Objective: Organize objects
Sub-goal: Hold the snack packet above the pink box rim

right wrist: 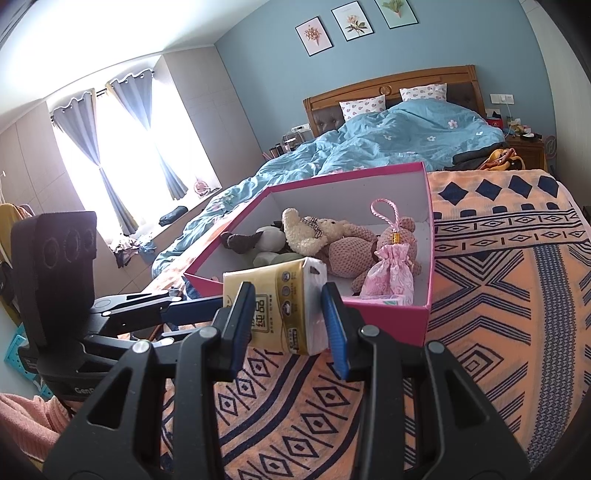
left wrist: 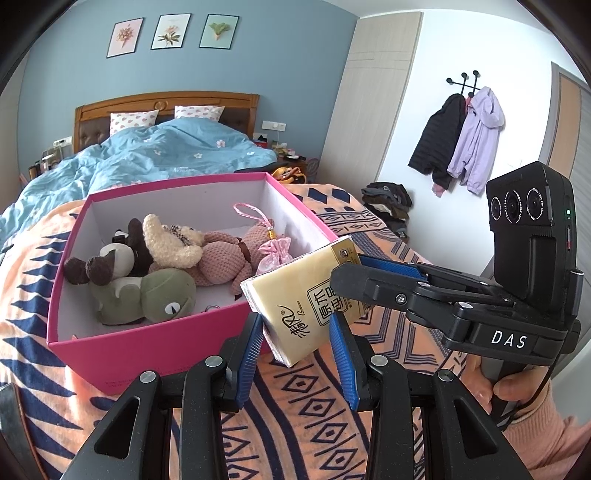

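Both grippers clamp one yellow plastic-wrapped tissue pack (left wrist: pixel 306 301), jaws narrowed onto it: the left gripper (left wrist: pixel 297 345) takes its near end, the right gripper (right wrist: pixel 290 317) its side. It hangs just above the pink cardboard box's (left wrist: pixel 155 354) near-right corner, probably for dropping beside the plush toys (left wrist: pixel 162 258).

Two wrist fisheyes over the bed
Left view looks down its fingers from the box's (left wrist: pixel 155 343) near left; right view from its near right, facing the window (right wrist: pixel 122 147). Both close, sharing box, pack (left wrist: pixel 306 302), bed (right wrist: pixel 406 136) and wall prints (left wrist: pixel 170 33)
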The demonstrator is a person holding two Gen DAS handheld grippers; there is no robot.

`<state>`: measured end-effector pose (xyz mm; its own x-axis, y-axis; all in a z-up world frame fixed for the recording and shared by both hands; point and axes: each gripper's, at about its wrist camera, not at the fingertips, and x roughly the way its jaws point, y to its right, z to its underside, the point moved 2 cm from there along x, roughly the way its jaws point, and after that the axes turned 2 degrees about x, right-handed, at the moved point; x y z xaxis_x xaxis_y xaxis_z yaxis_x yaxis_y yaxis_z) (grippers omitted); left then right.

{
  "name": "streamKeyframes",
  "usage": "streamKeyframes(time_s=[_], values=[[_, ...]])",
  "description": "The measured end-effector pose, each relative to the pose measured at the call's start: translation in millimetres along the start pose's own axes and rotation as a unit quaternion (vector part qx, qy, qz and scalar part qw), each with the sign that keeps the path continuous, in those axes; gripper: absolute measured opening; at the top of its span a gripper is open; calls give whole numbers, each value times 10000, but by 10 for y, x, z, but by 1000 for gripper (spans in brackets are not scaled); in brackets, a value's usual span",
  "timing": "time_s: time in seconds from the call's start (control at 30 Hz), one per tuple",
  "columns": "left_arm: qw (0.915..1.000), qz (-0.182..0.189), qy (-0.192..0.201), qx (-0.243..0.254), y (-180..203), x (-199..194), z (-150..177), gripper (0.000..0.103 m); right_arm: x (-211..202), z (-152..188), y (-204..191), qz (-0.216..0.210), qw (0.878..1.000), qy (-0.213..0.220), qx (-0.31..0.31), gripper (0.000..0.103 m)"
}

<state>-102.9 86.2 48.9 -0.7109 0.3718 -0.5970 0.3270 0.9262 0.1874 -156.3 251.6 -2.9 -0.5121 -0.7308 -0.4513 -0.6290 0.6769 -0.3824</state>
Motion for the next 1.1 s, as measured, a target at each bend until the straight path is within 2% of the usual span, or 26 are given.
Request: streamKeyframes(time_s=[1.1], values=[[9999, -127, 55, 40, -121, 55, -77, 38, 76, -65, 26, -13, 10000, -10, 45, 40]])
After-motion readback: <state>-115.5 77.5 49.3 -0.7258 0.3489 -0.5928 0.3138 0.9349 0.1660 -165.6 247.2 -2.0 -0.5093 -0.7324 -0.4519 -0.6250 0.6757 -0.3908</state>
